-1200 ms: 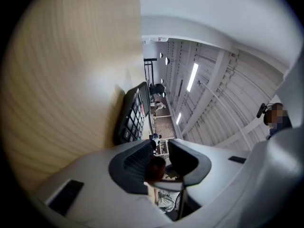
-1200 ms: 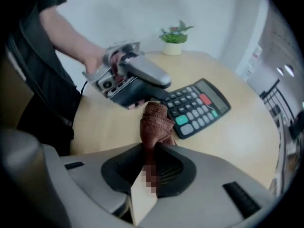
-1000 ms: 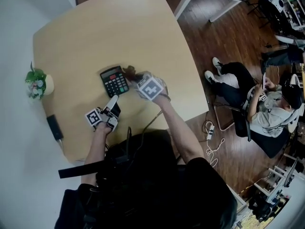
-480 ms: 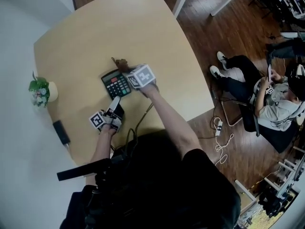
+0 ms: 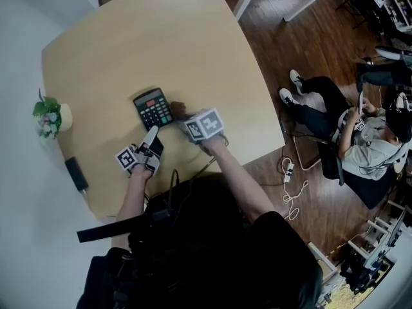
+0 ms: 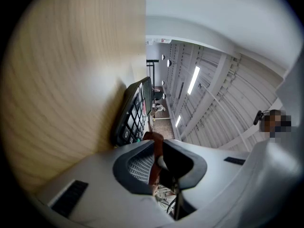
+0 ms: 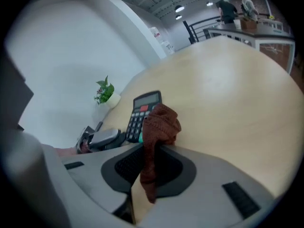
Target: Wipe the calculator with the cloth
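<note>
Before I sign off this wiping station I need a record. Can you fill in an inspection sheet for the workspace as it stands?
Surface: light wooden table with rounded corners.
Job's things: black desk calculator lies flat, keys up; brown knitted cloth is bunched at its near right edge.
Clutter: small green plant in a white pot; flat black rectangular object near the table's left edge.
Grippers: left gripper, jaws shut with nothing gripped, by the calculator's near edge; right gripper, jaws shut on the cloth.
Cables: black cable over the table's near edge; white cable on the floor.
Surroundings: dark wooden floor; seated person to the right.
</note>
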`<act>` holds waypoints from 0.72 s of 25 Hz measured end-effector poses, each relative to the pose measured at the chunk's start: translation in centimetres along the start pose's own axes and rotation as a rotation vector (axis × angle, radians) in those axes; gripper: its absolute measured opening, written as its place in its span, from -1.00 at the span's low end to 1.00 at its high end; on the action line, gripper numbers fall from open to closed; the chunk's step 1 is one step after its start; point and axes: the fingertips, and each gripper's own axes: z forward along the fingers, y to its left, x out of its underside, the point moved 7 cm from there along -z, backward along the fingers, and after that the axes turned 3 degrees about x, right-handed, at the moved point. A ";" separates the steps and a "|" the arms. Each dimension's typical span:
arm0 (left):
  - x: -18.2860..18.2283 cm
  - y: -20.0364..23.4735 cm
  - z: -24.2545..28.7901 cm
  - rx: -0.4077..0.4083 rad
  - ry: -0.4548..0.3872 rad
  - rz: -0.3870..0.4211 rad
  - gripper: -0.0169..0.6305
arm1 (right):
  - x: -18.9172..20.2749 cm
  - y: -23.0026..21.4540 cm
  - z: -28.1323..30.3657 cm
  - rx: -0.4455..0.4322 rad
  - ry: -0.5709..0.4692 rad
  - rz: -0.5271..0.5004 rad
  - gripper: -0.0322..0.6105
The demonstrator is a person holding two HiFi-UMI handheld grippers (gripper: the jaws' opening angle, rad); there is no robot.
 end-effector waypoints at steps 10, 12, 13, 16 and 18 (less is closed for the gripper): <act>0.6 -0.1 0.1 0.002 -0.007 -0.012 -0.79 | -12.2 -2.4 4.8 0.005 -0.171 -0.161 -0.69; 0.5 0.1 0.0 -0.004 -0.002 -0.012 -0.80 | -10.3 -2.5 5.1 0.005 -0.141 -0.107 -0.69; 0.3 0.2 -0.1 -0.006 0.001 -0.011 -0.80 | -9.3 -2.5 5.0 0.004 -0.133 -0.073 -0.69; 0.0 0.2 -0.2 0.002 0.002 -0.007 -0.82 | -6.1 -1.9 4.5 0.006 -0.121 0.010 -0.69; 0.1 0.1 -0.1 0.007 0.001 -0.003 -0.82 | -3.9 -1.3 3.8 0.005 -0.111 0.060 -0.69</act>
